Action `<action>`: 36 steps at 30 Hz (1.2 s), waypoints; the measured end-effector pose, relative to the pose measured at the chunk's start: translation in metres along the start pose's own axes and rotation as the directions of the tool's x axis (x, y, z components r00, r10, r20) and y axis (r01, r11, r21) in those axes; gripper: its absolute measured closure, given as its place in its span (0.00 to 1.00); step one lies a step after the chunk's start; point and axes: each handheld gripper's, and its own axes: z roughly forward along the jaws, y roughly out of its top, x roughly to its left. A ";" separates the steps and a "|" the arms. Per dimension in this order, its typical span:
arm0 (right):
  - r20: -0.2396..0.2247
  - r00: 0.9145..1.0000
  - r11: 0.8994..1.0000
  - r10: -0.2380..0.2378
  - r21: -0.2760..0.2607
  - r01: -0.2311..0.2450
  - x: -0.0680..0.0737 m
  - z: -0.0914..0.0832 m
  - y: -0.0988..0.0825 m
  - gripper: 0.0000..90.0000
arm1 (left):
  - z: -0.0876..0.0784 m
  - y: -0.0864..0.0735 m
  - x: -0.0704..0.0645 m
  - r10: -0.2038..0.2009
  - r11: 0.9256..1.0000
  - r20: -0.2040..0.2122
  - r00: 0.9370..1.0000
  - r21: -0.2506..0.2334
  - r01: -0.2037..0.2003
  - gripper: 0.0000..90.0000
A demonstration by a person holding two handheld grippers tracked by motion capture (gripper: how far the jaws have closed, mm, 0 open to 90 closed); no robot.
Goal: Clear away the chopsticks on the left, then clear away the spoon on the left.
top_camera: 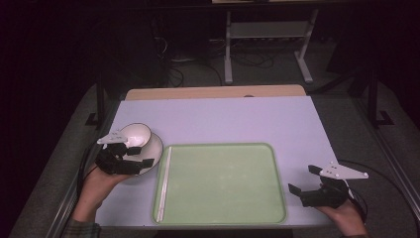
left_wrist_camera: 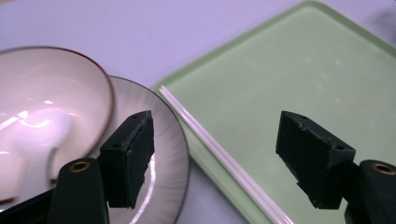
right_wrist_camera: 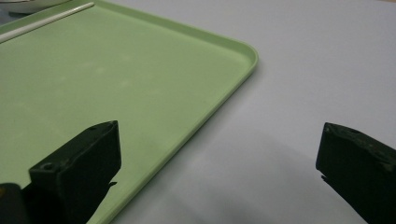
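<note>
Lay flat on the pale lavender desk (top_camera: 223,119): a green tray (top_camera: 223,208) with a pair of white chopsticks (top_camera: 165,183) along its left edge, and just left of it a white bowl (top_camera: 140,133) tilted on a white plate (top_camera: 154,148). Hovered over the plate's near rim, beside the bowl: the left gripper (top_camera: 133,154), jaws spread wide and gripping nothing, one jaw above the plate and the other above the tray. Hung off the tray's right edge over bare desk: the right gripper (top_camera: 304,179), jaws likewise spread and empty.
</note>
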 end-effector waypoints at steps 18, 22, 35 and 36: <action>0.001 1.000 1.000 -0.001 0.005 0.001 -0.001 0.002 0.000 0.00 | -0.018 -0.002 0.044 -0.090 0.995 -0.138 0.986 -0.044 0.084 0.34; -0.001 1.000 1.000 -0.008 0.001 0.008 0.001 0.002 0.002 0.00 | -0.025 -0.010 0.051 -0.116 0.993 -0.160 0.980 -0.053 0.109 0.34; -0.004 1.000 1.000 -0.008 0.003 0.008 0.000 0.003 0.002 0.00 | -0.020 -0.025 0.059 -0.176 0.984 -0.162 0.971 -0.032 0.173 0.46; -0.005 1.000 1.000 -0.008 0.002 0.008 0.000 0.003 0.002 0.00 | -0.020 -0.026 0.059 -0.181 0.984 -0.160 0.970 -0.031 0.178 0.49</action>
